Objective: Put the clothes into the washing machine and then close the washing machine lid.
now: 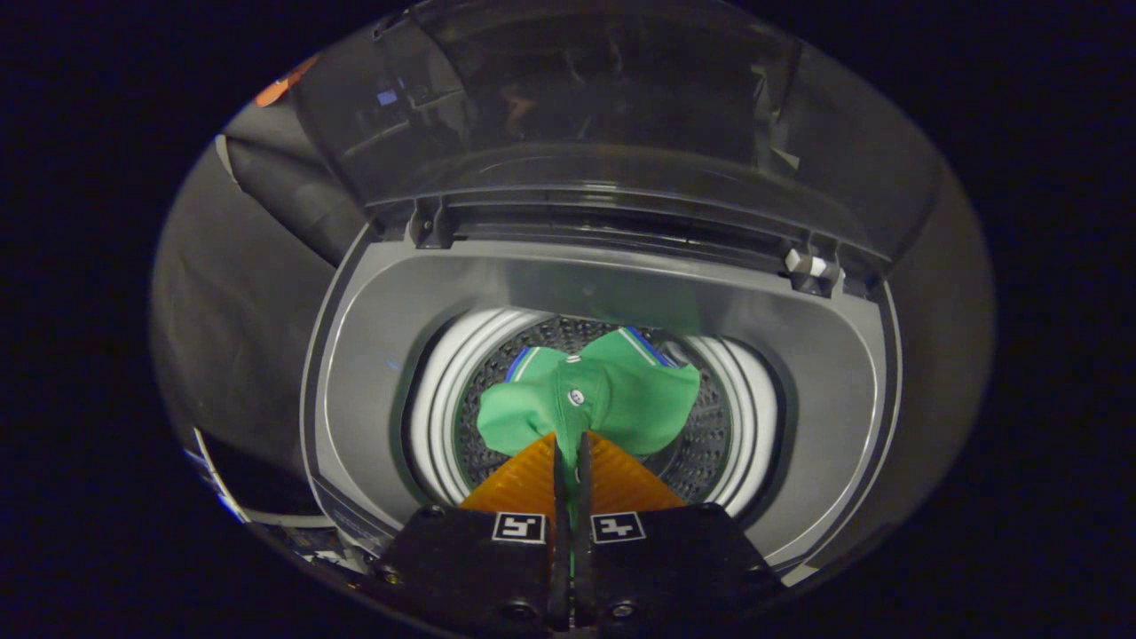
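I've got the gripper (571,453) pinched tight on the green shirt (593,399), which hangs straight ahead of the tips, right over the open drum (710,435) of the washer, lid (568,115) up behind.

Your gripper (572,448) is covering the near part of the green shirt (612,399), with only a thin strip of cloth showing in the narrow gap where the fingers are pinching it. The shirt is hiding most of the drum (710,435), so you are not seeing its bottom. The raised lid (577,106) is reflecting too dimly to make out detail. The washing machine (373,355) is getting cut off at its near rim behind the gripper body.
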### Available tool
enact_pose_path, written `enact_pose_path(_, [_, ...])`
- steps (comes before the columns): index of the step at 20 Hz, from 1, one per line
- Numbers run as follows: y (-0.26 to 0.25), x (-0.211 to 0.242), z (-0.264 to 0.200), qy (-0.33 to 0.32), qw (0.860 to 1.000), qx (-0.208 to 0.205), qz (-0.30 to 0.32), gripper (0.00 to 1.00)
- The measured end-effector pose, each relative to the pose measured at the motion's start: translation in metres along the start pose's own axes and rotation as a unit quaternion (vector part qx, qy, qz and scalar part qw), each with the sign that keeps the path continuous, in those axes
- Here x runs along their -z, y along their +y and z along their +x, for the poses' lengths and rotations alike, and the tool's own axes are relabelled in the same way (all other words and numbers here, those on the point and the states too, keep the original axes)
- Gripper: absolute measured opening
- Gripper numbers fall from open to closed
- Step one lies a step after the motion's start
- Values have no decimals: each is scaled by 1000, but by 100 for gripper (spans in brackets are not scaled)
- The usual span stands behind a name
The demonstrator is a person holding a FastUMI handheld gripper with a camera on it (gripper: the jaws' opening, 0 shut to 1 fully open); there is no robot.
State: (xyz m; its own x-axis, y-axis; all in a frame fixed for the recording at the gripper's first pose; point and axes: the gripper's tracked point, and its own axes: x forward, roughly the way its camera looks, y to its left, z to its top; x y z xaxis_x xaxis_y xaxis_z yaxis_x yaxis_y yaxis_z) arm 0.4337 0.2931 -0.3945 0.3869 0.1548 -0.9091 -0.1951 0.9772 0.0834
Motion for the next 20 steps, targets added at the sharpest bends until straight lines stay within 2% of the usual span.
enact_pose_path(1, [-1,0,1,-3,1000,0,1,6])
enact_pose_path(4, [-3,-9,-6,-23,1000,7,-19,35])
enact_pose_path(7, [0,-13,-17,-35,998,9,-55,33])
enact_pose_path(11, [2,-7,-30,-31,996,-3,-84,55])
enact_pose_path(15, [5,-7,-53,-36,994,-21,-104,53])
enact_pose_path(18, [7,-24,-83,-71,989,-33,-125,53])
enact_pose_path(20, [16,-38,-109,-87,987,-58,-125,53])
